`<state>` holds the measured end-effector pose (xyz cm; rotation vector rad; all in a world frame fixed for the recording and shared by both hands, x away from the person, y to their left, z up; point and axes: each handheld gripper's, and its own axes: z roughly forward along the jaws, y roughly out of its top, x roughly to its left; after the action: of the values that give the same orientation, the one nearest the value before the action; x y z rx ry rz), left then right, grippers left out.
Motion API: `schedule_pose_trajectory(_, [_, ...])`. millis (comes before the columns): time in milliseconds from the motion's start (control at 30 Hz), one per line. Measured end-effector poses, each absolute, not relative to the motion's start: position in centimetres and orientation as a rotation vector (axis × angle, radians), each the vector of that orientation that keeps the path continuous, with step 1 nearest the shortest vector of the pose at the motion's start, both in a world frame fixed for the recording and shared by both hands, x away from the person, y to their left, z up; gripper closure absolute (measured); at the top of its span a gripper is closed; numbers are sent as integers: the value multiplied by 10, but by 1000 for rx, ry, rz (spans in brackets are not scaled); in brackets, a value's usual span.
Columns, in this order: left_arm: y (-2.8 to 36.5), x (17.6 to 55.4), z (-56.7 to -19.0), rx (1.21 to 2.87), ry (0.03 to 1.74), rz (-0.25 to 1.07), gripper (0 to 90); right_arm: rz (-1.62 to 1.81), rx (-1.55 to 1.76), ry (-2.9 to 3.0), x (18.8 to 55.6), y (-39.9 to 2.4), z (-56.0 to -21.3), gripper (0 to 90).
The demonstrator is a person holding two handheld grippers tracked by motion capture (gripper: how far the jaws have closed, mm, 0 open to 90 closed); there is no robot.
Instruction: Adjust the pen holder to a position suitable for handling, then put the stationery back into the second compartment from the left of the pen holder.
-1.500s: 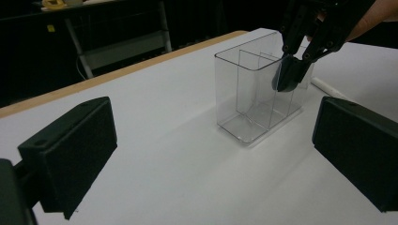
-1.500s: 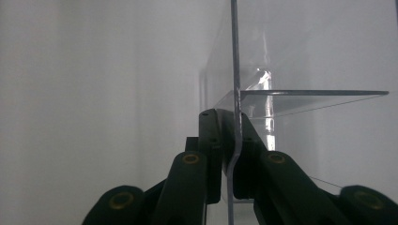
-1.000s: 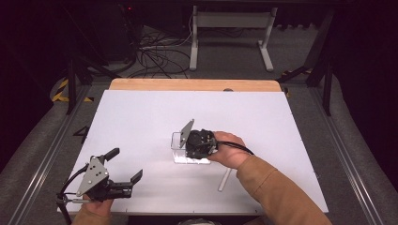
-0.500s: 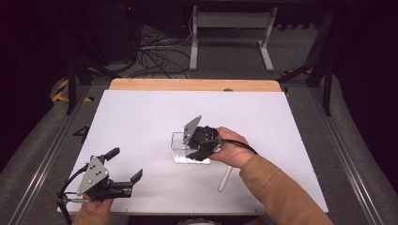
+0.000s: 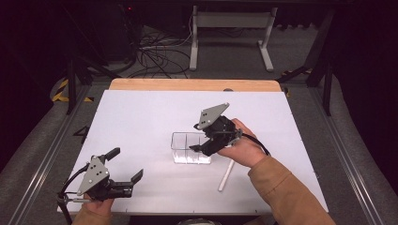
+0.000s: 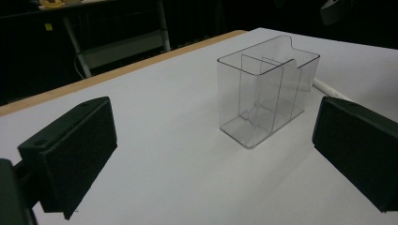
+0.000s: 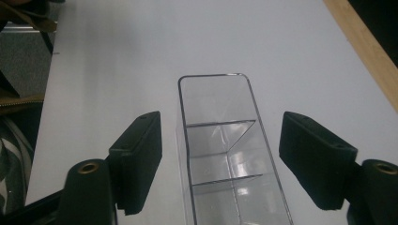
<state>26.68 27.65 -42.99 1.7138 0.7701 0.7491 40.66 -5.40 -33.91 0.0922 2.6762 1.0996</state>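
Hovering wide open over the clear, rigid plastic three-compartment organiser (image 5: 190,147) mid-desk, the right tool (image 5: 201,143) straddles its slick, light walls; the left tool (image 5: 126,168) waits open, empty, well apart.

The left gripper (image 5: 126,165) sits at lower left, jaws spread. The right gripper (image 5: 202,149), at centre, tilts down-left, jaws apart.
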Motion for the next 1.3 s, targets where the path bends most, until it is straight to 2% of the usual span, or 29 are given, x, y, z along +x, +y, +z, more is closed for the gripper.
schedule_pose_trajectory(400, [275,267,-429,1713,772,751,10,1275,214,2534,401,-84,-330,110])
schedule_pose_trajectory(967, [279,271,-428,1709,768,745,10,1419,334,2407,391,-116,-327,3])
schedule_pose_trajectory(1300, [283,274,-428,1710,764,744,10,1433,513,2272,384,-136,-330,2])
